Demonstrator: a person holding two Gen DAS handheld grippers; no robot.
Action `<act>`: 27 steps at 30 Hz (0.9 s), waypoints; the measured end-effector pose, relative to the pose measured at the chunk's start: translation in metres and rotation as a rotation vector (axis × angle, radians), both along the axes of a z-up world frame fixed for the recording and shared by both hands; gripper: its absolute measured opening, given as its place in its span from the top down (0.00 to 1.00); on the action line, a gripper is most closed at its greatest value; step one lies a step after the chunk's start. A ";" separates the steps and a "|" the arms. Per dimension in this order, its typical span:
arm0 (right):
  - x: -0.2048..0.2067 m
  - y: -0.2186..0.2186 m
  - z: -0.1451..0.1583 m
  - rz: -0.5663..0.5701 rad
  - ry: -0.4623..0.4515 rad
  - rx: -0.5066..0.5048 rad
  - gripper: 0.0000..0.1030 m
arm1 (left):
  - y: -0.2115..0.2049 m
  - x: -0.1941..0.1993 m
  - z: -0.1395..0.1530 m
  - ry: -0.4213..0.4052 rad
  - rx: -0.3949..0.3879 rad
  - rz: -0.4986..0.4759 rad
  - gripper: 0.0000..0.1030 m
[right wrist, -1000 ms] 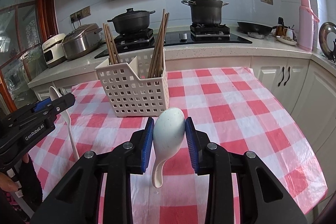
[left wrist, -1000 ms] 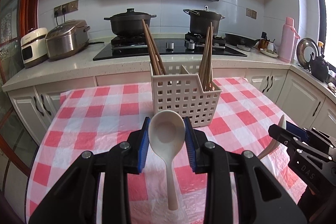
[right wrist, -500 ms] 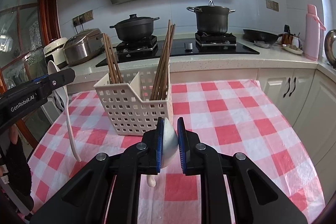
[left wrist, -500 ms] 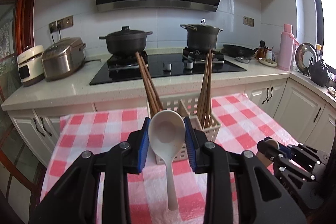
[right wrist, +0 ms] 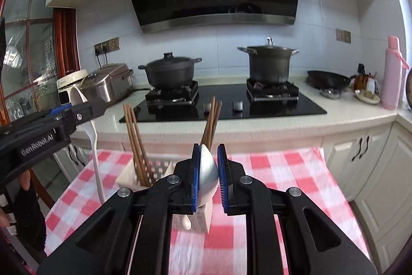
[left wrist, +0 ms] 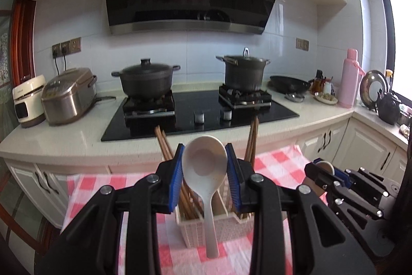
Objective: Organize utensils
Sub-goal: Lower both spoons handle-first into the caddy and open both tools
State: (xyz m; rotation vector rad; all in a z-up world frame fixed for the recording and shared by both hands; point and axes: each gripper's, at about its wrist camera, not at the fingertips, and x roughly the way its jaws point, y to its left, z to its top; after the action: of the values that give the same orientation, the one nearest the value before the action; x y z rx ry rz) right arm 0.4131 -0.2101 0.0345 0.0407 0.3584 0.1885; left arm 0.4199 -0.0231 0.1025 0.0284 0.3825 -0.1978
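Cream plastic marks both spoons. The left hand-held gripper (left wrist: 204,169) clamps a spoon (left wrist: 206,172) by the rim of its bowl, handle hanging straight down, likely so it can drop handle-first into the basket (left wrist: 219,228) just below and beyond. The right hand-held gripper (right wrist: 208,174), whose jaws have just been closing, pinches the second spoon (right wrist: 207,172) edge-on, its handle tip dangling in front of the basket (right wrist: 128,177) on the checked counter (right wrist: 283,172). Chopsticks (right wrist: 134,141) already stand in the compartments.
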 end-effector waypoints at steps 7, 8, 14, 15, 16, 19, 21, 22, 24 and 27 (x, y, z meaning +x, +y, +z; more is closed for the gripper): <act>0.032 0.010 0.011 0.018 0.001 -0.023 0.85 | 0.000 0.036 0.024 -0.025 -0.035 0.022 0.71; 0.034 0.013 0.010 0.018 0.001 -0.025 0.85 | 0.000 0.042 0.024 -0.025 -0.042 0.029 0.71; 0.057 0.020 0.001 0.022 0.021 -0.032 0.85 | 0.003 0.072 0.006 -0.003 -0.078 0.056 0.71; 0.060 0.021 -0.003 0.023 0.027 -0.033 0.85 | 0.004 0.075 0.000 0.007 -0.084 0.060 0.71; 0.062 0.022 -0.006 0.024 0.036 -0.035 0.85 | 0.005 0.080 -0.008 0.023 -0.093 0.066 0.71; 0.069 0.024 -0.018 0.028 0.063 -0.045 0.85 | 0.006 0.089 -0.026 0.066 -0.106 0.066 0.70; 0.071 0.026 -0.027 0.038 0.087 -0.053 0.85 | 0.007 0.091 -0.038 0.088 -0.099 0.061 0.70; 0.072 0.027 -0.030 0.039 0.100 -0.057 0.84 | 0.007 0.091 -0.044 0.098 -0.093 0.061 0.70; 0.075 0.028 -0.037 0.048 0.124 -0.061 0.84 | 0.008 0.090 -0.052 0.107 -0.086 0.068 0.70; 0.078 0.027 -0.046 0.042 0.152 -0.063 0.84 | 0.011 0.088 -0.063 0.119 -0.083 0.090 0.59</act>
State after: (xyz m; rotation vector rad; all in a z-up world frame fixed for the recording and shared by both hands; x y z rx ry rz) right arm 0.4914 -0.1827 -0.0113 -0.0146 0.5165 0.2164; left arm 0.5082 -0.0117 0.0393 -0.0825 0.4929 -0.1265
